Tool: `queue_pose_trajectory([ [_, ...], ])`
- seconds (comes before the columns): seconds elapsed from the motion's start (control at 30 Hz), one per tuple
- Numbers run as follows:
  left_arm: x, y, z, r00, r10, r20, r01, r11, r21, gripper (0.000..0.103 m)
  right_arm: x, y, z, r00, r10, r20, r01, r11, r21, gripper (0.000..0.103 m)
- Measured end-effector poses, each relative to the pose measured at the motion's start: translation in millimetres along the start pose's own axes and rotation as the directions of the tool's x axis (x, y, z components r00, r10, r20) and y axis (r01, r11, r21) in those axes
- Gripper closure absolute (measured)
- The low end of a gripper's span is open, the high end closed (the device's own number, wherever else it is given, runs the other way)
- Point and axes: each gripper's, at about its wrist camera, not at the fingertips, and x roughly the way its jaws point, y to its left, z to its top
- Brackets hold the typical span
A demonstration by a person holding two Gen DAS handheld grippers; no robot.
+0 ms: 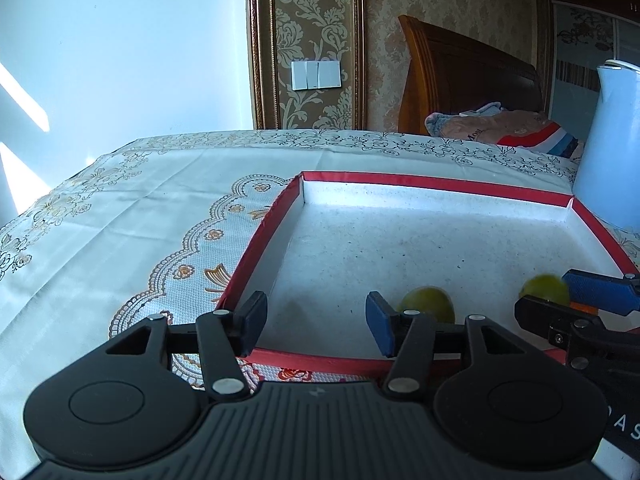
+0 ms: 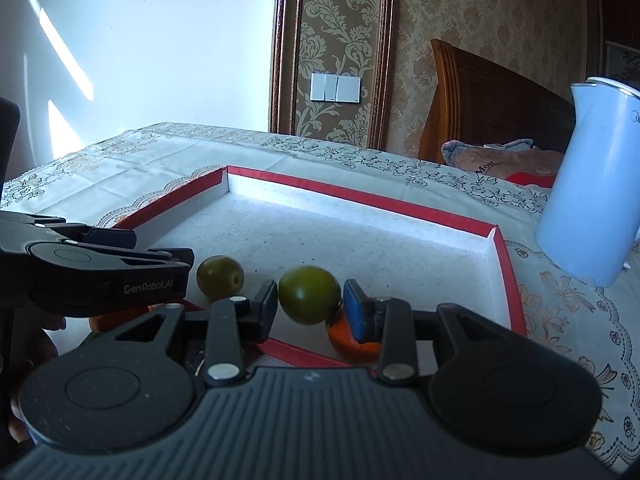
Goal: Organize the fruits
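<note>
A shallow red-rimmed tray [image 1: 264, 240] with a white floor lies on the tablecloth; it also shows in the right wrist view [image 2: 508, 276]. A green round fruit [image 1: 428, 304] rests on the tray floor near its front edge, also seen in the right wrist view [image 2: 220, 276]. My left gripper [image 1: 316, 322] is open and empty over the tray's front left corner. My right gripper [image 2: 310, 306] has a second green fruit [image 2: 309, 294] between its fingers, with small gaps on both sides; that fruit looks blurred in the left wrist view [image 1: 544, 288]. An orange fruit [image 2: 352, 340] lies behind the right finger, outside the tray's front rim.
A pale blue kettle [image 2: 588, 200] stands on the table right of the tray, also in the left wrist view [image 1: 612, 152]. More orange fruit [image 2: 116, 318] shows under the left gripper body [image 2: 92, 272]. A wooden bed headboard [image 1: 460, 76] stands behind the table.
</note>
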Motion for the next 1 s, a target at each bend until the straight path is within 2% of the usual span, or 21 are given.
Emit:
queue_pose_trajectory([
  [0.07,-1,2,0,1.000,-0.003,0.002,0.003,1.000,-0.009,0.049,-1,-2,1,1.000,0.009,0.003,-0.009,1.000,0.015,0.053],
  [0.1,-2,2,0,1.000,0.001,0.003,-0.001,1.000,-0.011,0.049,-2,-2,1,1.000,0.007,0.008,-0.007,1.000,0.018,0.051],
  [0.2,-7,8,1,1.000,0.009,0.018,-0.008,1.000,-0.030,0.049,-6,-6,1,1.000,0.003,0.016,-0.004,0.999,0.032,0.051],
  [0.33,-22,22,0,0.999,-0.017,0.039,0.020,0.996,-0.083,0.049,-23,-17,0,0.999,0.016,0.042,-0.020,0.997,0.081,0.051],
  [0.43,-38,27,-5,0.997,-0.019,0.073,0.024,0.997,-0.072,0.049,-40,-28,-2,0.997,0.029,0.070,-0.038,0.990,0.134,0.051],
  [0.47,-46,28,-9,0.996,-0.031,0.088,0.035,0.998,-0.054,0.047,-47,-31,-4,0.996,0.034,0.078,-0.046,0.989,0.144,0.051],
  [0.57,-66,32,-18,0.991,-0.064,0.119,0.068,0.997,-0.026,0.031,-63,-36,-12,0.995,0.060,0.078,-0.072,0.985,0.156,0.051],
  [0.67,-83,38,-29,0.986,-0.093,0.139,0.096,0.995,-0.016,0.030,-77,-30,-26,0.994,0.088,0.065,-0.095,0.988,0.123,0.051],
  [0.83,-92,51,-43,0.990,-0.086,0.111,0.094,0.994,-0.061,0.028,-89,-14,-44,0.988,0.151,0.031,-0.153,0.985,0.080,0.051],
  [0.87,-92,54,-45,0.991,-0.088,0.098,0.095,0.993,-0.069,0.023,-90,-11,-46,0.987,0.160,0.022,-0.161,0.984,0.070,0.051],
  [1.0,-90,54,-54,0.996,-0.068,0.058,0.070,0.997,-0.043,0.020,-86,2,-52,0.984,0.178,-0.015,-0.177,0.984,0.030,0.052],
])
